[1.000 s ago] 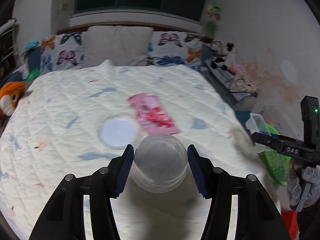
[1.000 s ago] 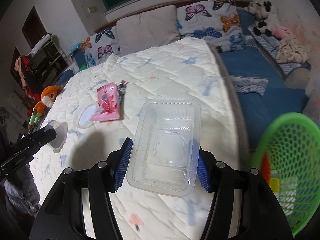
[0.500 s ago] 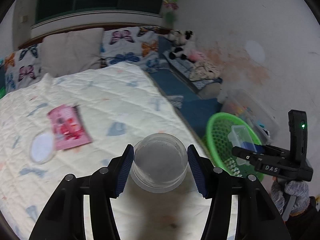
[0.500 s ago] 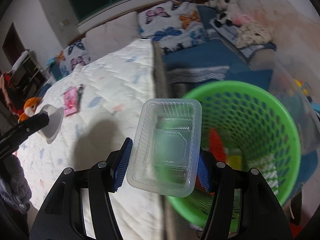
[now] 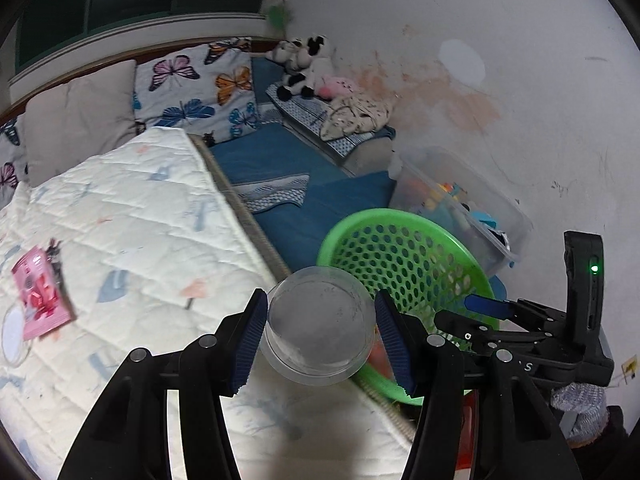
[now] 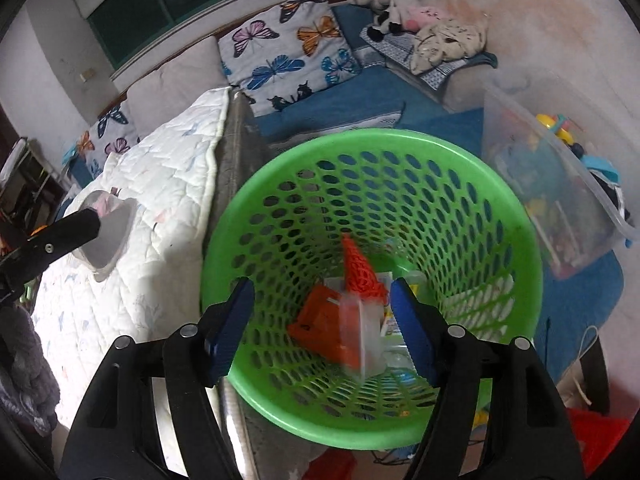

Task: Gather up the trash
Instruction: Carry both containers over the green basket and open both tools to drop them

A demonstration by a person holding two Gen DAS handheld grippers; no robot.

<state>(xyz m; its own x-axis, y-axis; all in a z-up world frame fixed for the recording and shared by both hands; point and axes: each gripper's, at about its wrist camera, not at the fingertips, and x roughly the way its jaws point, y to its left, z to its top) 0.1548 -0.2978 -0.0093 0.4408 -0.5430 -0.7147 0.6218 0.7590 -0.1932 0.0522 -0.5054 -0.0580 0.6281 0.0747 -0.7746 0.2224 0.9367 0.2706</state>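
Right claw (image 6: 322,320) over the green basket (image 6: 516,208), jaws just been opening, nothing between them now; clear rectangular tray (image 6: 362,334) blurred below, apparently dropping among the red netting and scraps at the bottom. Left claw (image 5: 320,334) clamped across a round clear tub (image 5: 318,326), pads on opposite sides of the wall, held above the bed edge just beside the basket rim. Tub judged light, thin-walled, springy and somewhat slick; best taken across the widest part with modest pressure, since a hard squeeze could buckle it or pop it out. Next call, as a guess: carry the tub over the basket mouth and release. Remaining on the quilted white bed (image 5: 132,216): pink wrapper (image 5: 40,294) and a round white lid (image 5: 14,330), well apart from the basket. Around: butterfly pillows (image 5: 192,84), plush toys (image 5: 304,68), clear storage bin (image 5: 472,204) against a stained wall, dark window above.
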